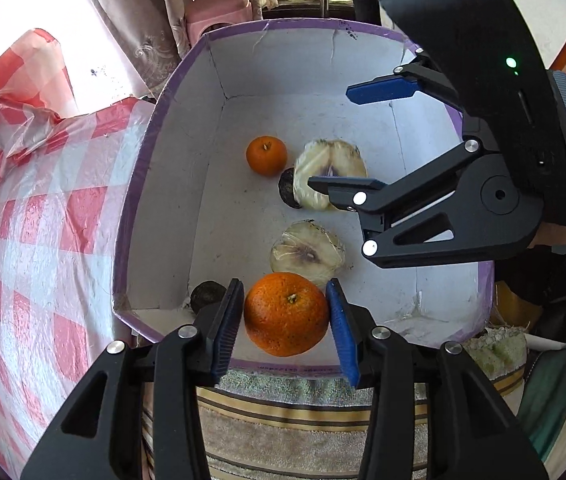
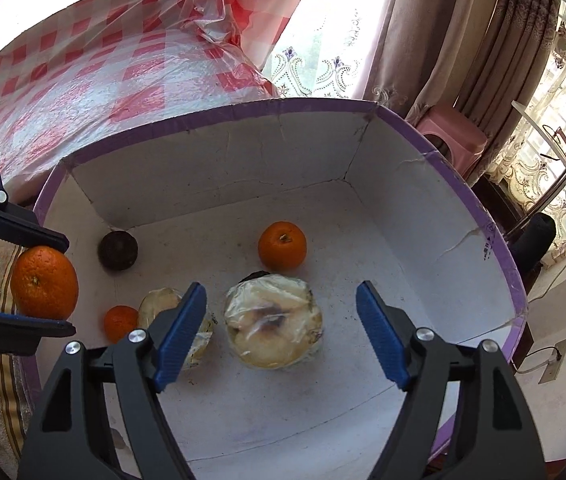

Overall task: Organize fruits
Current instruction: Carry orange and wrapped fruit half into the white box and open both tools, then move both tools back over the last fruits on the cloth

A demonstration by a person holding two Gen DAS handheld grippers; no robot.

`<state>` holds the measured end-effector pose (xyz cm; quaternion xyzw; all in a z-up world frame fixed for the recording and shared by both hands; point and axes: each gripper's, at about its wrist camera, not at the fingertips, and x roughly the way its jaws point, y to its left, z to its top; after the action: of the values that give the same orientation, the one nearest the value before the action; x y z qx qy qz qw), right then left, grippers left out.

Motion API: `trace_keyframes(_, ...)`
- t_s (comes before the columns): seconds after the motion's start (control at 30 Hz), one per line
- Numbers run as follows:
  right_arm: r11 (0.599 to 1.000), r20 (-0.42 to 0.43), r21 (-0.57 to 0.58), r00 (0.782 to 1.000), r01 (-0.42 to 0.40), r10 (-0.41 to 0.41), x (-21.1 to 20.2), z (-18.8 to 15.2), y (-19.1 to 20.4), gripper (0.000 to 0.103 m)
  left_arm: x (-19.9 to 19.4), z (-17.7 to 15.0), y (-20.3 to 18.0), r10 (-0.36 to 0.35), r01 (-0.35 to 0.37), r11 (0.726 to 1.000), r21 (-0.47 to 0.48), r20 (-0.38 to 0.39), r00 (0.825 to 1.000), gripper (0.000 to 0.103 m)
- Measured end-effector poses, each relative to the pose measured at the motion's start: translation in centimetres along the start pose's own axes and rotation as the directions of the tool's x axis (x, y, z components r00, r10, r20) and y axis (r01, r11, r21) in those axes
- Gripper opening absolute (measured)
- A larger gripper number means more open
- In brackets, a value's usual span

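My left gripper (image 1: 286, 320) is shut on a large orange (image 1: 286, 313) and holds it over the near rim of a white box with a purple edge (image 1: 155, 128); it also shows in the right wrist view (image 2: 43, 283). My right gripper (image 2: 281, 334) is open and empty, above a plastic-wrapped cut fruit half (image 2: 273, 326) inside the box. It shows in the left wrist view (image 1: 339, 136). In the box lie a small orange (image 2: 282, 246), a smaller orange (image 2: 120, 323), a second wrapped half (image 2: 159, 306) and a dark round fruit (image 2: 117, 250).
The box (image 2: 463, 184) sits on a striped cloth (image 1: 303, 412). A red-and-white checked plastic cover (image 1: 31, 216) lies to the left of it. Another dark fruit (image 1: 287, 193) is partly hidden behind the wrapped half. A pink stool (image 2: 453, 140) and curtains stand behind.
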<state>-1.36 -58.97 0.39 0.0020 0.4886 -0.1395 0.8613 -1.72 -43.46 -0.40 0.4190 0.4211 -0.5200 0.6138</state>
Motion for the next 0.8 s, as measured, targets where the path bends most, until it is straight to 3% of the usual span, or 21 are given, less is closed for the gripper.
trace_keyframes(0.3,1.000,0.008,0.004,1.000,0.007,-0.007,-0.3,0.2,0.2,0.090,-2.7,-0.7,2.5,0.007,-0.001,0.997,-0.073,0.081,0.997,0.056)
trace_keyframes(0.47,1.000,0.049,-0.002,0.999,-0.020,0.020,-1.4,0.6,1.0,0.094,-5.0,-2.7,3.4,0.030,-0.017,0.994,-0.110,0.123,0.992,0.056)
trace_keyframes(0.8,0.998,0.080,-0.036,0.996,-0.047,0.050,-3.0,1.5,3.2,0.096,-11.5,-8.3,6.5,0.122,-0.062,0.969,-0.239,0.245,0.962,0.057)
